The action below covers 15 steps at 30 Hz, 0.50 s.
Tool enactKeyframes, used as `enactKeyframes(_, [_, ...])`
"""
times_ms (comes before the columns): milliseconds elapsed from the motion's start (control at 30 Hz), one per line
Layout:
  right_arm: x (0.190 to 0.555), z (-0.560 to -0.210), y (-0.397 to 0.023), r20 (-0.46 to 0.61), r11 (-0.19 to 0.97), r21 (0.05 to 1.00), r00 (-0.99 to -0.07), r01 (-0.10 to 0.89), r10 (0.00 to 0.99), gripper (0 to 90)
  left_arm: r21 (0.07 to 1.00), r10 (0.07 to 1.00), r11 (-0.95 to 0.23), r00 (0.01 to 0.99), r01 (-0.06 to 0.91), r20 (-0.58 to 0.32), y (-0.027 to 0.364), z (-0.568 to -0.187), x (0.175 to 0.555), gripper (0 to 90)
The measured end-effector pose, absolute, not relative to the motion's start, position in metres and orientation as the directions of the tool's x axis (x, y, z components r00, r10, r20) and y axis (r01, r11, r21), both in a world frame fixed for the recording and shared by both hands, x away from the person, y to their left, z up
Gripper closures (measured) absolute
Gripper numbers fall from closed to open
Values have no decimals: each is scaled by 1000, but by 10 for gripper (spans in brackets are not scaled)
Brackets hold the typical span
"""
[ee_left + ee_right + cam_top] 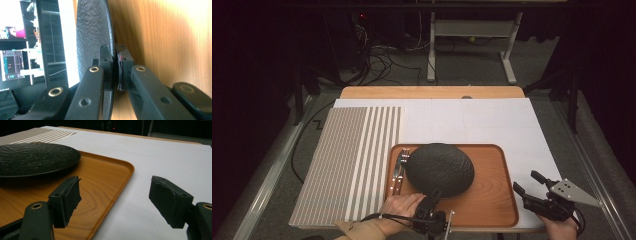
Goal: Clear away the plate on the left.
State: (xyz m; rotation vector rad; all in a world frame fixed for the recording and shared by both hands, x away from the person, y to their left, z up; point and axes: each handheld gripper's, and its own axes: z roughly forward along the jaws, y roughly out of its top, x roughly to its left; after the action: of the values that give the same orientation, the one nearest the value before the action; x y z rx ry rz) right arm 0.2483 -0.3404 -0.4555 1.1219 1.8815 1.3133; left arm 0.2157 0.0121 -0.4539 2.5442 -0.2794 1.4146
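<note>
Left tool [433, 196] is pinching the near rim of the black plate [439, 169] on the wooden tray [492, 200], plate stretching toward twelve o'clock, while the right tool [528, 183] waits spread at four o'clock over the counter [492, 120].

A striped placemat [347, 165] lies left of the wooden tray [492, 200], where cutlery [400, 170] rests.
</note>
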Motion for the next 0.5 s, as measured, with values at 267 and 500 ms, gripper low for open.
enactKeyframes(267, [248,-455,-340,5,163,938,-482,305,876,254,66,-94,-958,527,-278,845,8,-461,216,814])
enactKeyframes(500, [248,-456,-341,7,163,938,-485,306,874,254,52,-109,-958,522,-284,846,6,-465,217,812])
